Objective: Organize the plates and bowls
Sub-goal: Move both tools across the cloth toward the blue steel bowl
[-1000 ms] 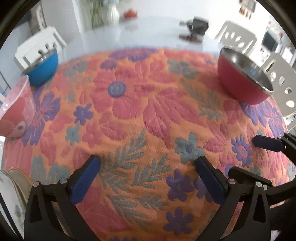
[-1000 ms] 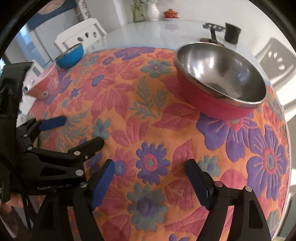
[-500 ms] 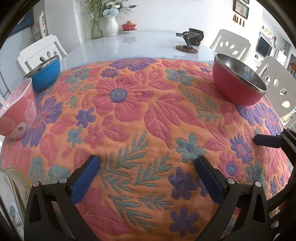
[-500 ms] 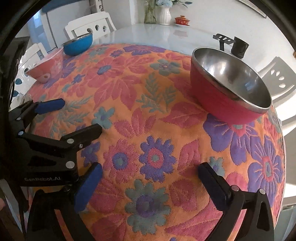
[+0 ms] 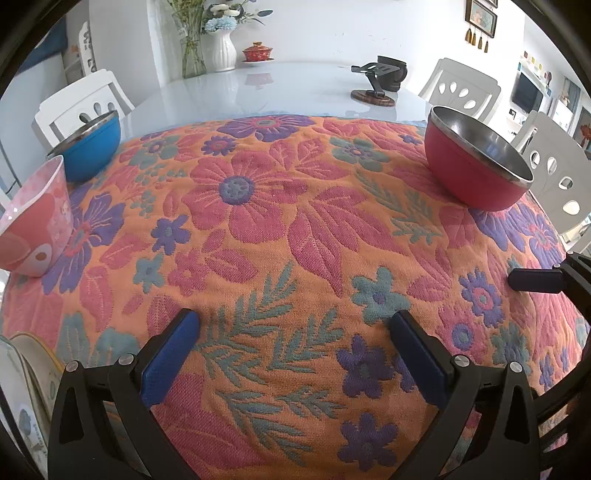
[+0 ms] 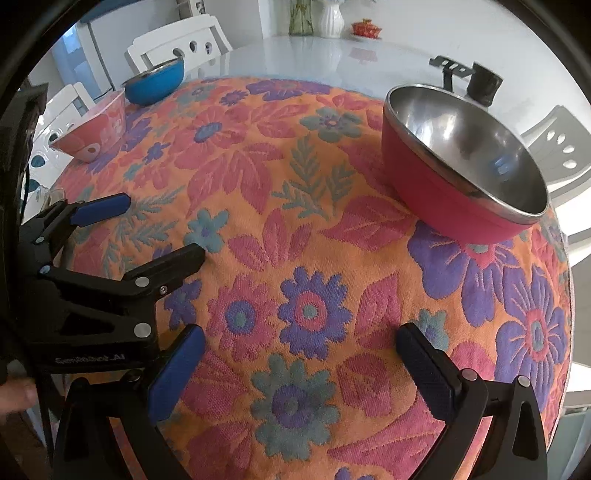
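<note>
A floral cloth (image 5: 280,236) — orange ground with pink, purple and teal flowers and leaves — covers the near part of a glossy white table (image 5: 295,88). On the bare far part stands a black phone stand (image 5: 373,81) on a round dark base, with a dark cup (image 5: 395,72) just behind it. At the far edge: a white ribbed vase (image 5: 221,48) of flowers beside a clear glass vase (image 5: 192,51) of green stems, and a small red lidded dish (image 5: 258,51). White chairs (image 5: 461,88) with cut-out backs ring the table — framed pictures (image 5: 482,18) hang on the wall.
</note>
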Available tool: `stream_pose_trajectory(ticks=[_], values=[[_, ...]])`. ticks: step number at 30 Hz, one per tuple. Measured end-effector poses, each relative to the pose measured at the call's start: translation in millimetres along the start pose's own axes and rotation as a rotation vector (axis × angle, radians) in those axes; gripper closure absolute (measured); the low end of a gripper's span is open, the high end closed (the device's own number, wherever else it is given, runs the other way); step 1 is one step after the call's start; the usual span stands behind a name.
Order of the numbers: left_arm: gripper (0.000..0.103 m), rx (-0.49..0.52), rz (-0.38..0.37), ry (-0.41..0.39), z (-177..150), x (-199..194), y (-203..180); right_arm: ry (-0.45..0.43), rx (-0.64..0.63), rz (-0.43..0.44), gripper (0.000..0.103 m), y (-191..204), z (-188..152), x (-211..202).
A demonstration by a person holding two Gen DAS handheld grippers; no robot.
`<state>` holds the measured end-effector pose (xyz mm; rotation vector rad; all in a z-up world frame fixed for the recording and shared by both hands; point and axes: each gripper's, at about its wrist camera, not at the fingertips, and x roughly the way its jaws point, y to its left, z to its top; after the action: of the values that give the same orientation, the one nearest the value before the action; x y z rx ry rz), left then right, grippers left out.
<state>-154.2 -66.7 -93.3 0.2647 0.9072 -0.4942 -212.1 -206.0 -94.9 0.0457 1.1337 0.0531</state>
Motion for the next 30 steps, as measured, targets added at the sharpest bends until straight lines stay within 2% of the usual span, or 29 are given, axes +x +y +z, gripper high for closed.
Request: stream_pose_trajectory(ticks=[4, 6, 9, 11, 13, 16, 19, 26, 30], values=[[0.0, -0.026, 0.013, 0.012, 2.1, 1.7, -0.1, 0.044, 0.037, 0.064, 0.001, -10.0, 3.5, -4.9], [0.0, -0.058, 0.038, 0.085, 8.2, 3.1, -3.0, 0.062, 0.062, 0.097, 0.004, -16.2, 3.9, -8.9], [0.001, -0.099, 0.077, 0.234, 19.8, 5.2, -7.3, 0.088, 0.104, 0.141, 0.01, -24.2, 5.0, -15.7], [0.003, -0.146, 0.124, 0.284, 23.4, -0.9, -8.8, 0.106, 0.144, 0.182, 0.017, -29.4, 5.9, -20.8], [0.005, -0.179, 0.135, 0.287, 26.4, -14.0, -9.7, 0.113, 0.163, 0.207, 0.023, -31.4, 9.2, -27.2], [0.005, -0.216, 0.108, 0.25, 33.5, -43.7, -7.1, 0.053, 0.114, 0.219, 0.023, -24.9, 16.6, -52.5], [0.005, -0.234, 0.151, 0.232, 39.6, -65.4, 1.8, 0.003, 0.046, 0.223, 0.023, -13.0, 27.4, -73.7], [0.005, -0.327, 0.242, 0.251, 45.1, -90.9, 55.9, -0.019, -0.022, 0.238, 0.023, 17.7, 60.0, -90.7], [0.005, -0.37, 0.235, 0.269, 44.3, -97.0, 83.0, -0.015, -0.037, 0.266, 0.023, 35.3, 78.0, -88.1]])
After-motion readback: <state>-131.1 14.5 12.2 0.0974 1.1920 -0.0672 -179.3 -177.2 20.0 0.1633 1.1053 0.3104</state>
